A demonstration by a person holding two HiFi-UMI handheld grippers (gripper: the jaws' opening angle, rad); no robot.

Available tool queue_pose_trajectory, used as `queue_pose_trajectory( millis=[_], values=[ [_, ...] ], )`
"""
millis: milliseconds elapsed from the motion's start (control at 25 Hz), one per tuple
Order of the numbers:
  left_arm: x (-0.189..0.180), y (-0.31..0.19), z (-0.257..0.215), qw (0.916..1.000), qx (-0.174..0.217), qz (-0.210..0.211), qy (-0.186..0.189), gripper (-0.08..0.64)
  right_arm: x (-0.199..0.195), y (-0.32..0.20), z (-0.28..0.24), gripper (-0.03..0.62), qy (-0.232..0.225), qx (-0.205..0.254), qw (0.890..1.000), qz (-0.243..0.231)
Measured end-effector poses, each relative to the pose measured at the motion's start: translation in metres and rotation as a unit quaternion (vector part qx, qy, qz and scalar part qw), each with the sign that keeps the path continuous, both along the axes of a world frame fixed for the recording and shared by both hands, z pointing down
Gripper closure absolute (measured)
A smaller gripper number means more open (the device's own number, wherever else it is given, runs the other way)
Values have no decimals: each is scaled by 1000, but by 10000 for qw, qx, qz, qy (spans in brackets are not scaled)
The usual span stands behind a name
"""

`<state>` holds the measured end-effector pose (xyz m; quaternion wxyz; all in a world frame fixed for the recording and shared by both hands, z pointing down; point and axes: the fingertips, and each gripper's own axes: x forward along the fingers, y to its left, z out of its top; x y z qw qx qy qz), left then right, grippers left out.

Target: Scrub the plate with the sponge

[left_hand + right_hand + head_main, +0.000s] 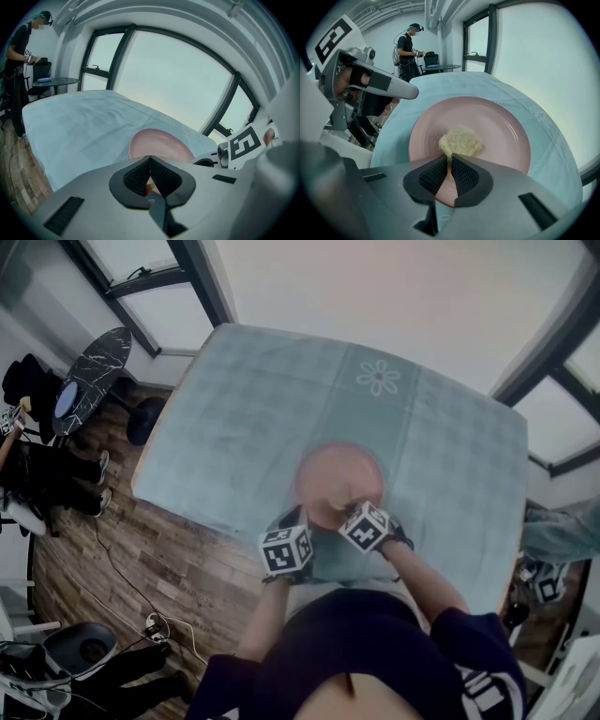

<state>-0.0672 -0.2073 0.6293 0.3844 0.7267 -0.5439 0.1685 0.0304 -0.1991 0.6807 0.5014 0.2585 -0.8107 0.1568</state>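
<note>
right tool [449, 158]: pinched shut on sponge [462, 142] | sponge: mid-plate [504, 136], straight ahead | left tool [150, 158]: closed, at near rim

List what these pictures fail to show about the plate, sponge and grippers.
- Plate near rim: in the left gripper view it is covered by the left gripper, so a grip on it cannot be confirmed.
- Sponge near edge: in the right gripper view it is hidden between the right gripper jaws.
- Both pairs of jaws: in the head view they sit under the grippers' own bodies.
</note>
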Motion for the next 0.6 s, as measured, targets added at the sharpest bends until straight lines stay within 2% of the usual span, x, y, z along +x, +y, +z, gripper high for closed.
queue_pose_trajectory(
  millis=[280, 600],
  values=[
    [2, 1, 3, 10000, -24, 25, -6, 551, 32, -7, 7, 557, 478, -17, 9984, 290],
    [3, 3, 3, 10000, -34, 51, -24, 551, 50, -13, 9, 557, 572, -87, 9970, 505]
  ],
)
